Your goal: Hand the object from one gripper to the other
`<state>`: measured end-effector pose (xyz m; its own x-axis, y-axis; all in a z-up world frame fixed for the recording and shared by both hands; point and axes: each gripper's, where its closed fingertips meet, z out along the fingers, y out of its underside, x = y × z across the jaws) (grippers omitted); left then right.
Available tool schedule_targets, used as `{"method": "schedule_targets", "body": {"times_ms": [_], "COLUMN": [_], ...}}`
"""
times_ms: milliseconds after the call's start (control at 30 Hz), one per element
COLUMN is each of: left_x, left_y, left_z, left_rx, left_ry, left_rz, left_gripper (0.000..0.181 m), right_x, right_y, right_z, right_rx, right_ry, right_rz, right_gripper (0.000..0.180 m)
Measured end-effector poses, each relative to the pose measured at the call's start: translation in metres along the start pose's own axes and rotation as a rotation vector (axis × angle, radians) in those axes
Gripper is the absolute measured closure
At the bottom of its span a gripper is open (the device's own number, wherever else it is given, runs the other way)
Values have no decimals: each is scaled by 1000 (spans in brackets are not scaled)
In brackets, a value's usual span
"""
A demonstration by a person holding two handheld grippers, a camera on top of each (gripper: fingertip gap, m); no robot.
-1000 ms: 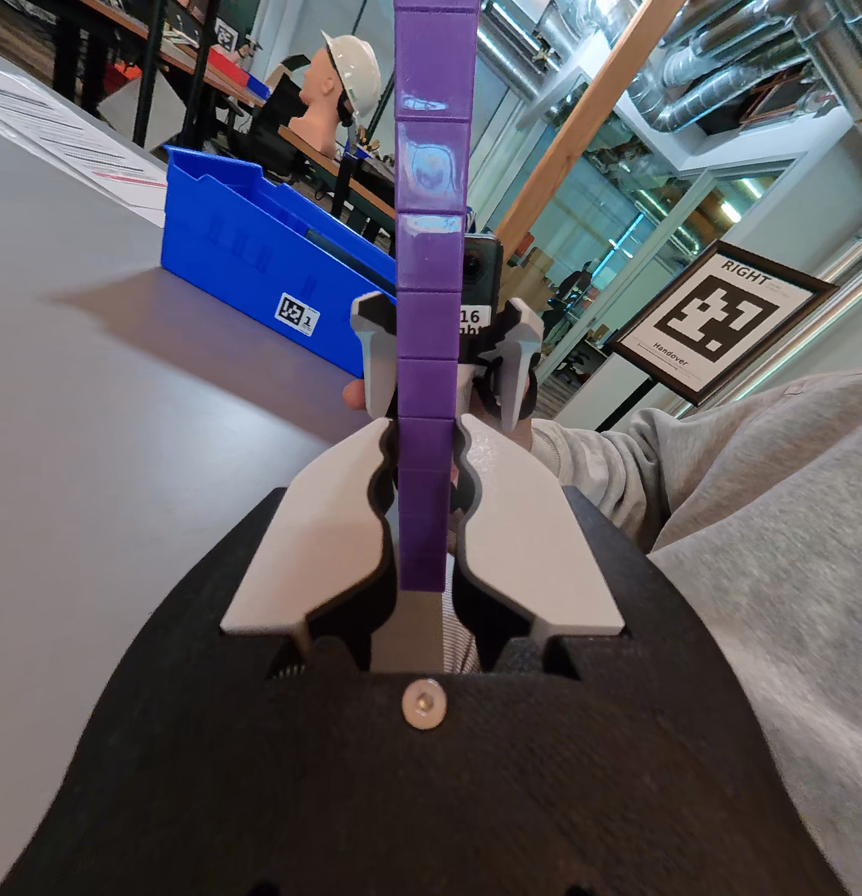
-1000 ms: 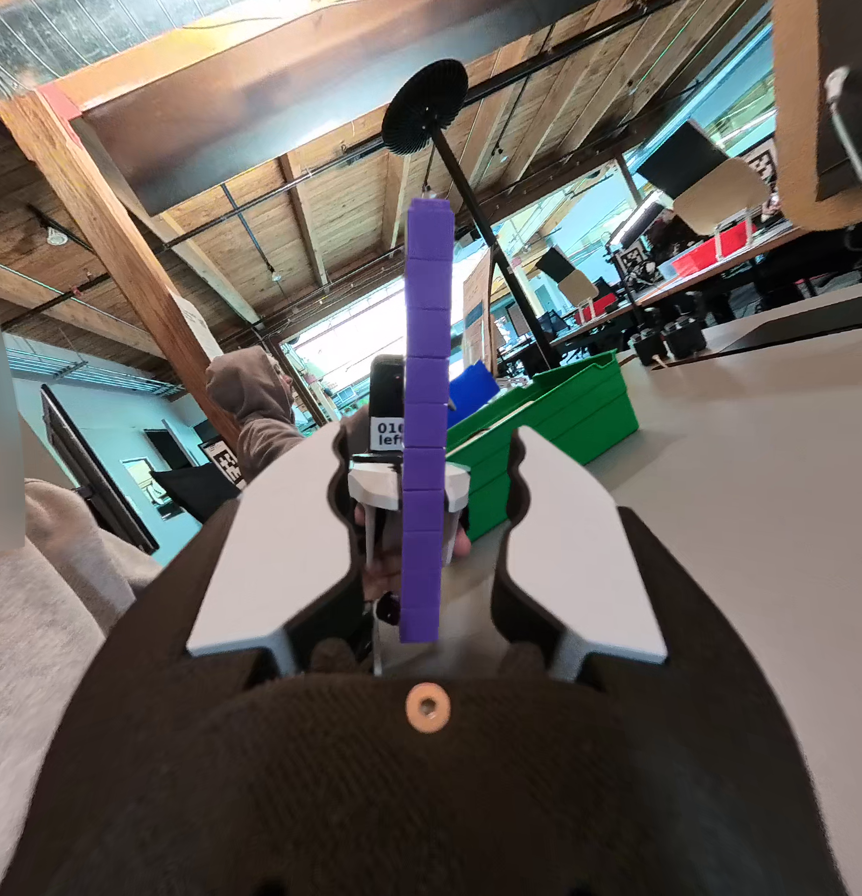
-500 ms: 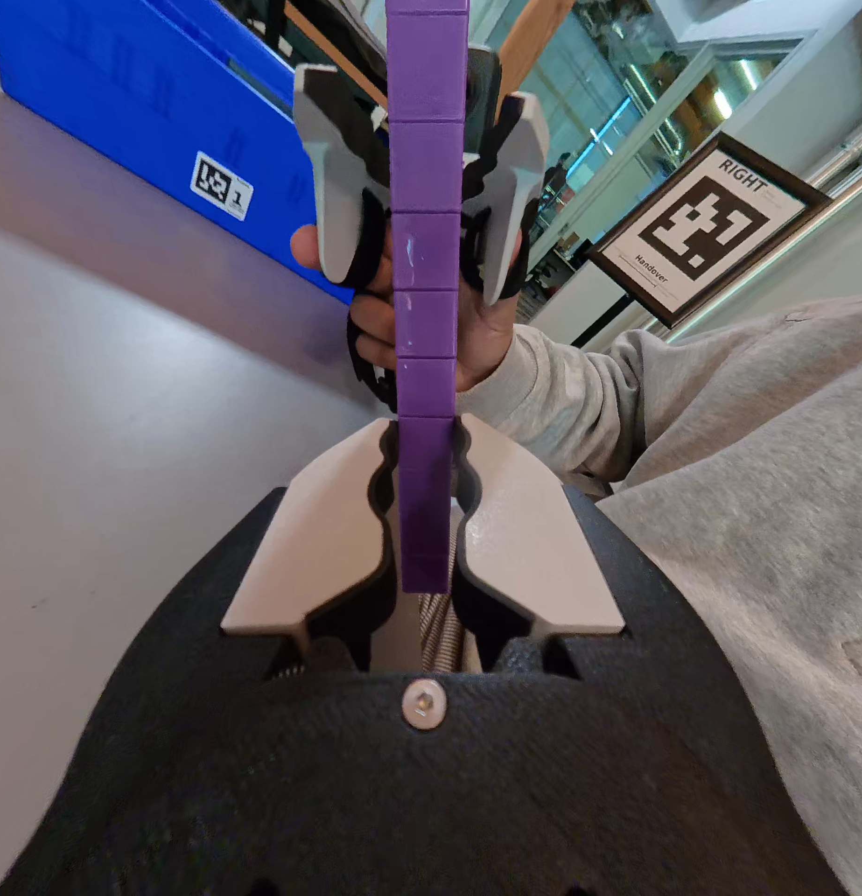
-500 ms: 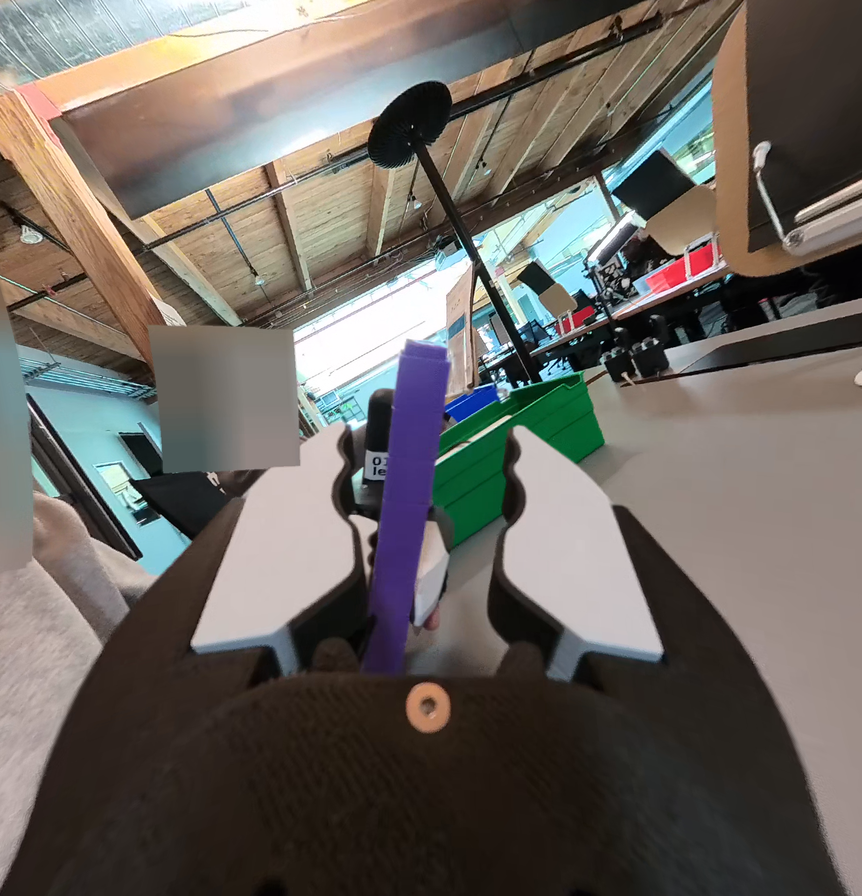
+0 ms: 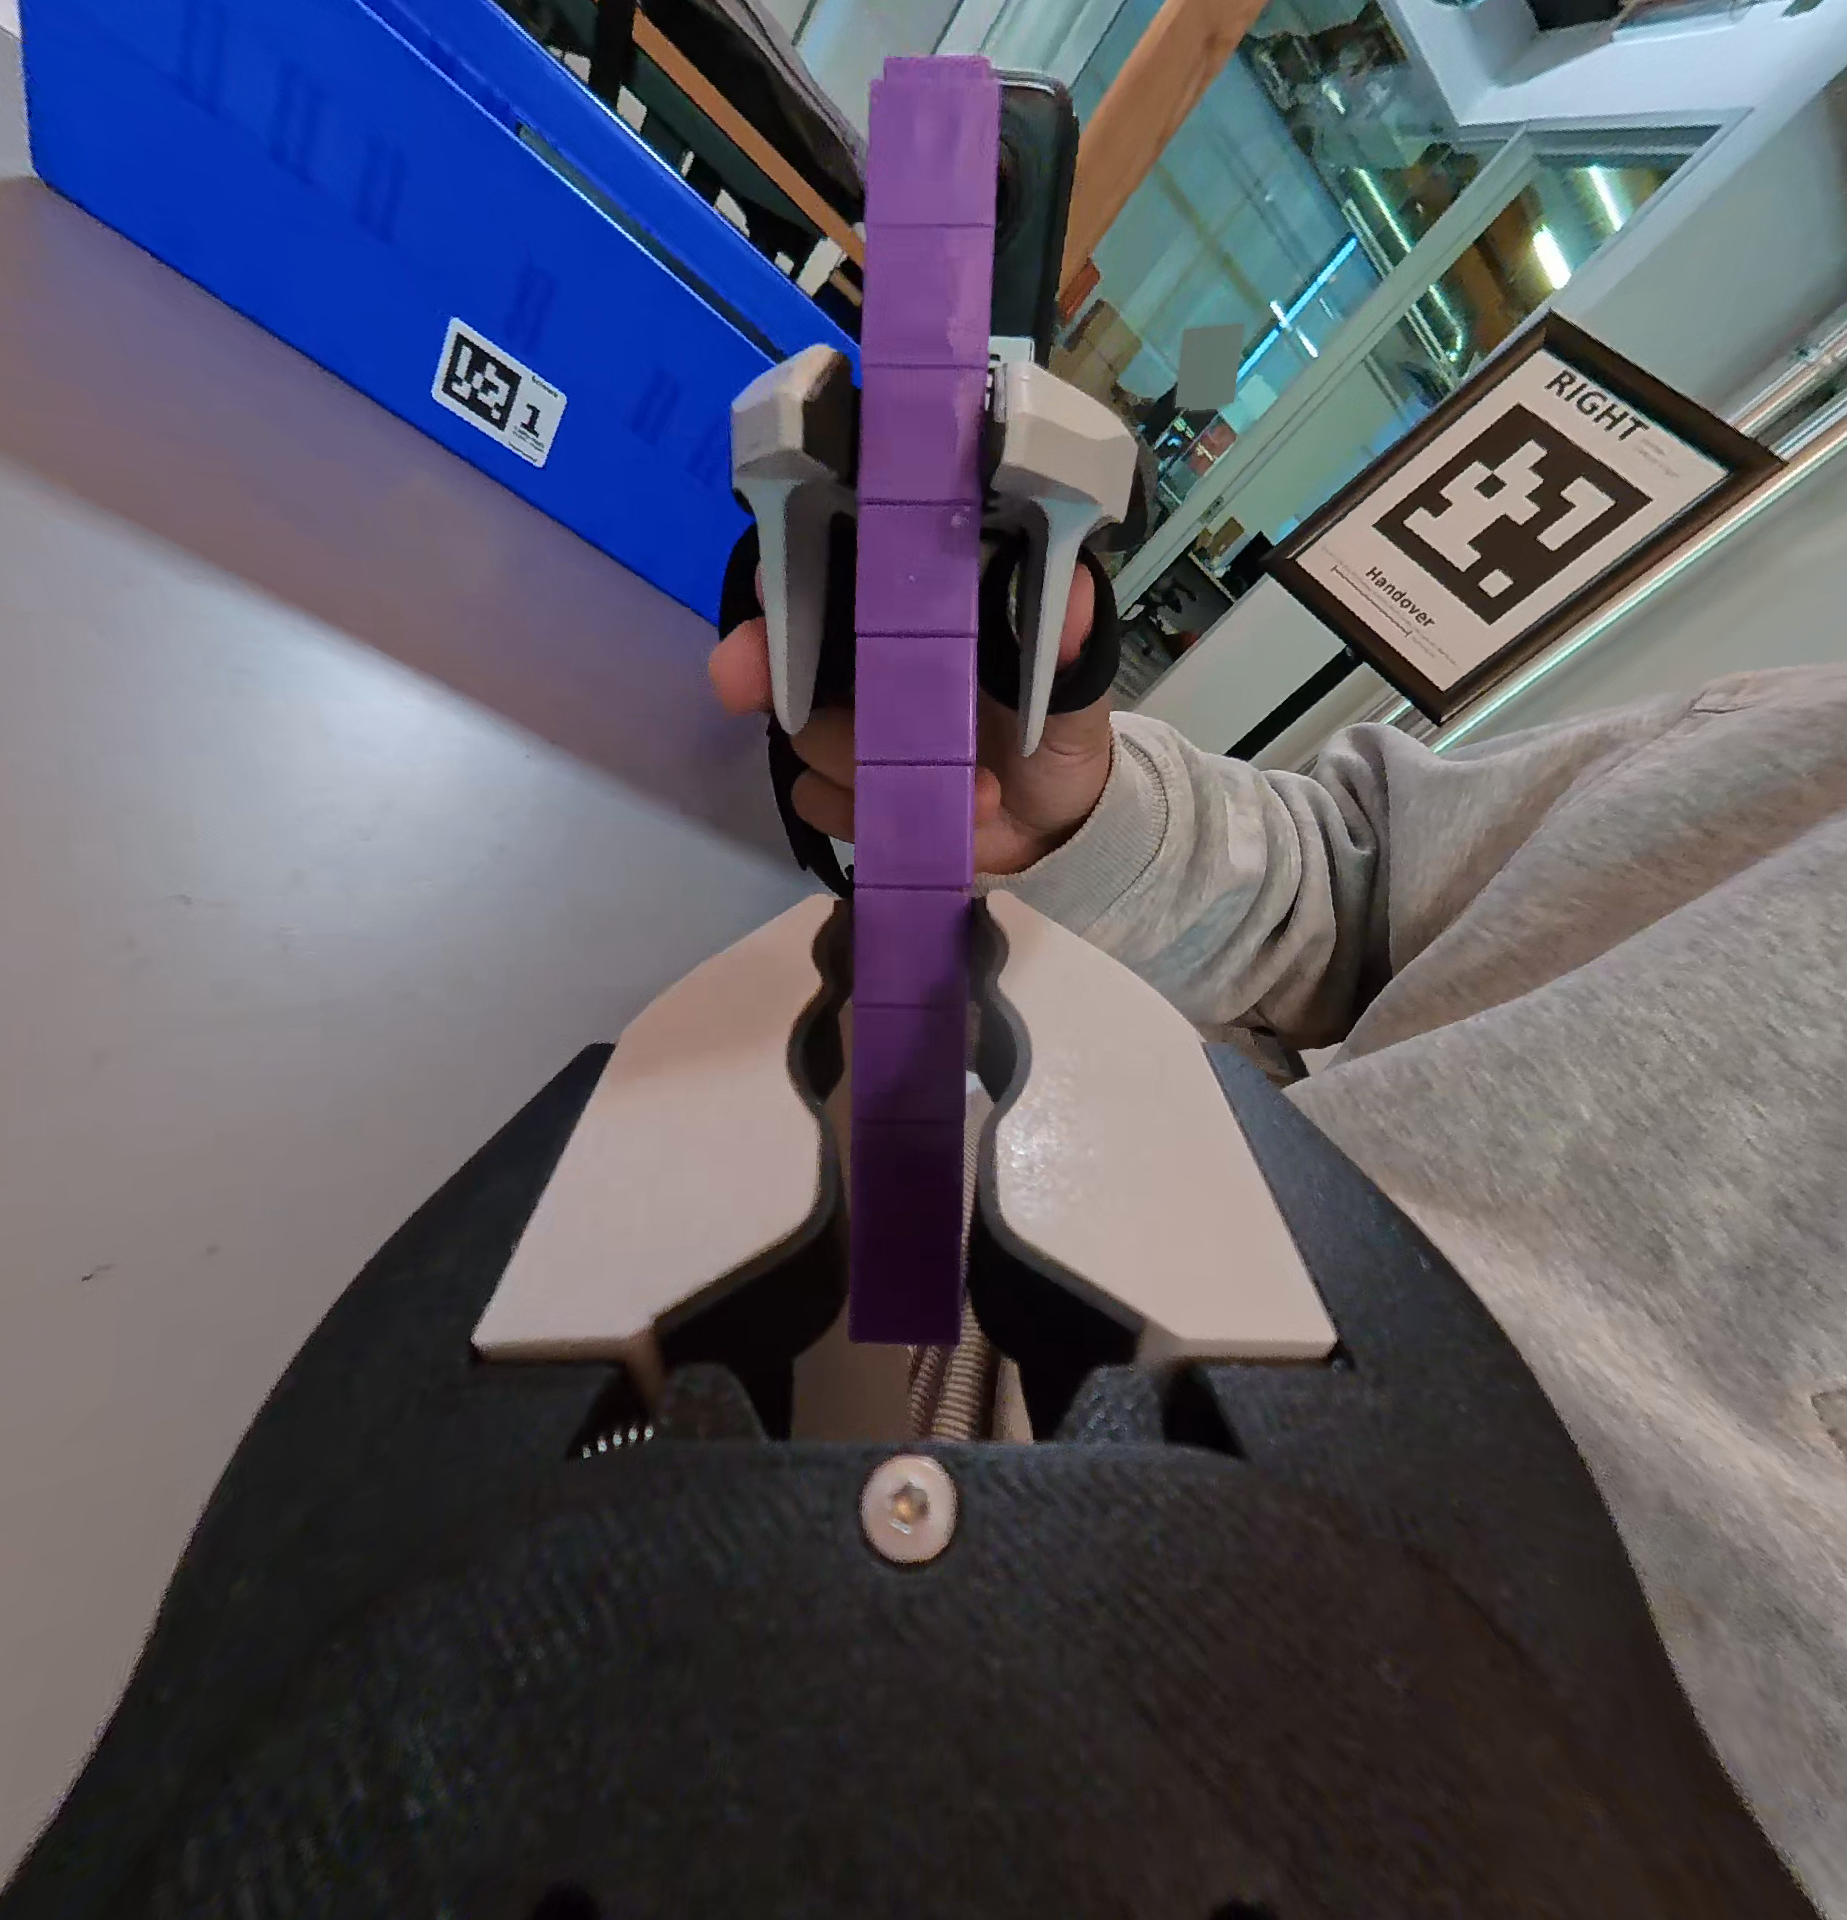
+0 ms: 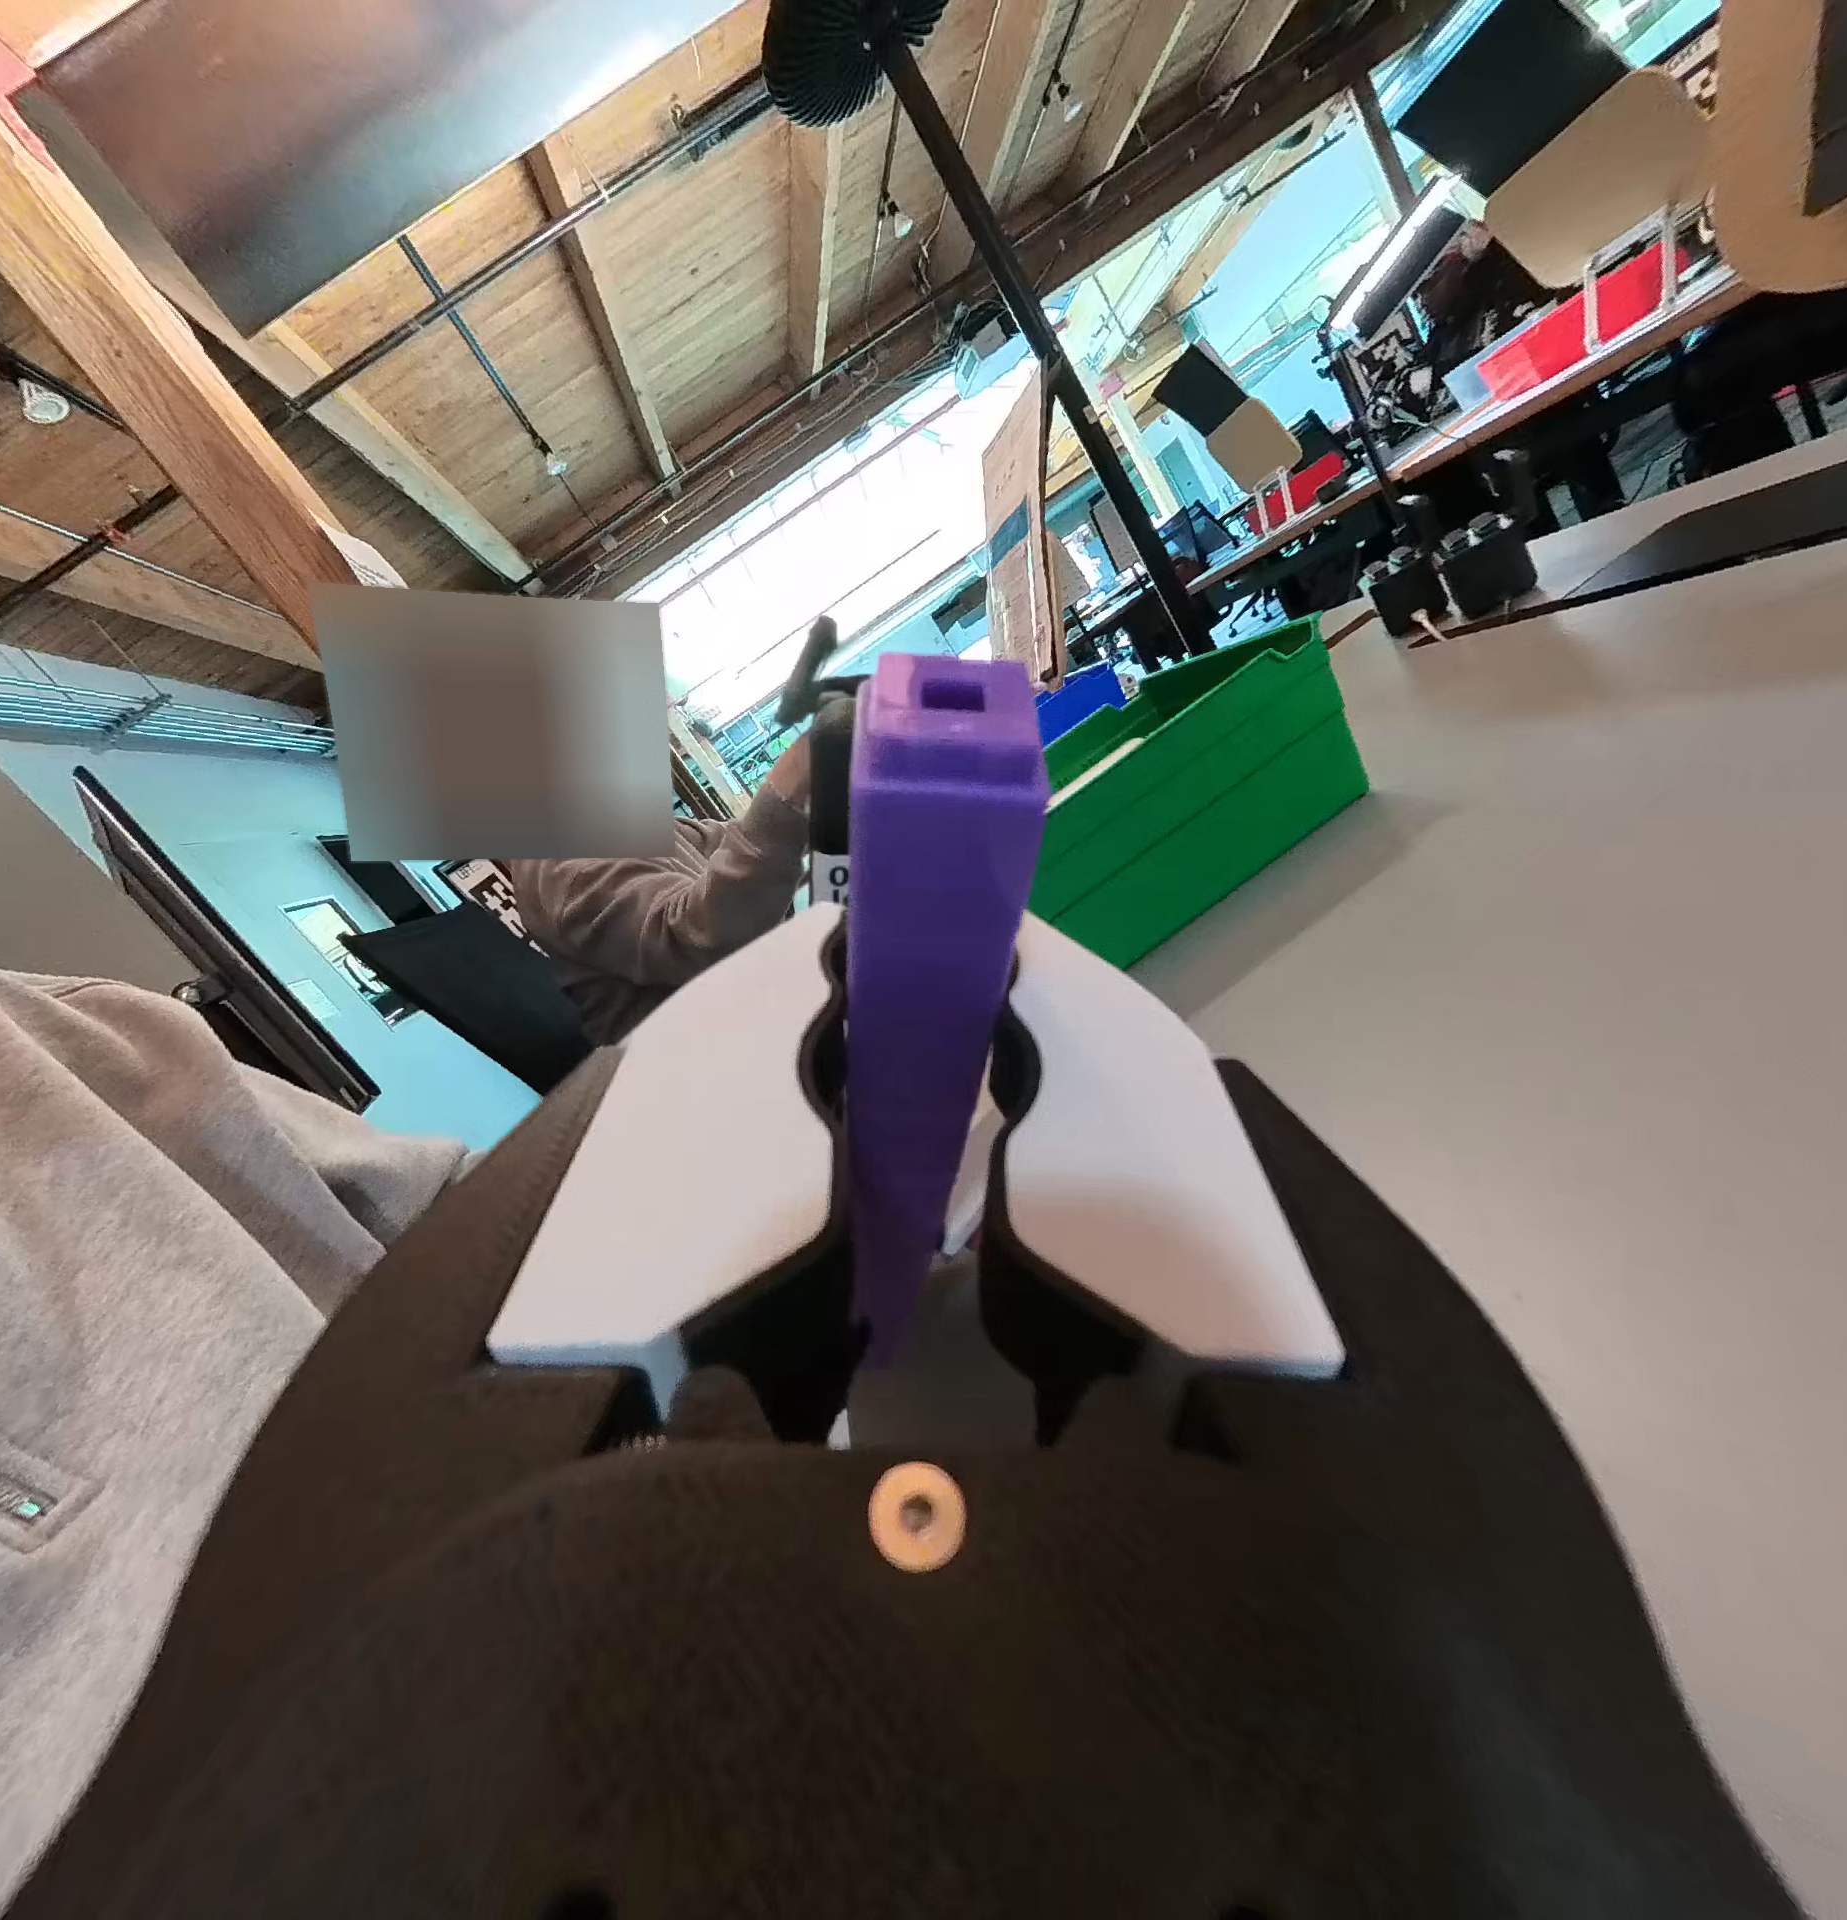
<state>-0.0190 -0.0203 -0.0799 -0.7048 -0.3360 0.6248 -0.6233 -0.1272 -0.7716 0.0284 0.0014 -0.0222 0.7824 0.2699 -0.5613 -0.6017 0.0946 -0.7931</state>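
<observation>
A long purple bar of joined cubes (image 5: 914,675) stands upright between both grippers above the grey table (image 5: 223,935). My left gripper (image 5: 911,914) is shut on the bar's lower end. In the left wrist view my right gripper (image 5: 919,447) faces me, held by a hand, with its grey fingers (image 5: 784,499) pressed against the bar's upper part. In the right wrist view my right gripper (image 6: 924,935) is shut on the purple bar (image 6: 940,831), seen almost end-on, which hides most of the left gripper behind it.
A blue bin (image 5: 379,239) stands on the table behind the right gripper. A framed marker sign (image 5: 1501,520) stands at the right. A grey sleeve (image 5: 1521,1039) fills the right side. A green bin (image 6: 1210,790) sits on the table (image 6: 1521,935). A person (image 6: 638,914) sits in the background. Some 7 cm of space lies between my two pairs of fingers.
My right gripper came in around the bar's upper part with open fingers, then closed on it. The left gripper has kept its grip on the lower end.
</observation>
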Motion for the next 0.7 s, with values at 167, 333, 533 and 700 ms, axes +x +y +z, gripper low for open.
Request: {"method": "schedule_targets", "body": {"times_ms": [167, 333, 533, 700], "left_x": [-1, -5, -2, 8], "left_y": [-3, -17, -27, -31], "left_z": [0, -9, -16, -14], "left_rx": [43, 135, 198, 168], "left_ry": [20, 27, 51, 0], "left_rz": [-39, -81, -72, 73], "left_gripper": [149, 132, 130, 128], "right_x": [1, -1, -12, -49], "right_y": [-1, -3, -9, -23], "right_z": [-1, -3, 1, 19], "right_rx": [0, -23, -158, -384], "right_ry": [5, 3, -13, -26], "right_rz": [-8, -22, -81, -406], "right_gripper": [156, 156, 156, 157]}}
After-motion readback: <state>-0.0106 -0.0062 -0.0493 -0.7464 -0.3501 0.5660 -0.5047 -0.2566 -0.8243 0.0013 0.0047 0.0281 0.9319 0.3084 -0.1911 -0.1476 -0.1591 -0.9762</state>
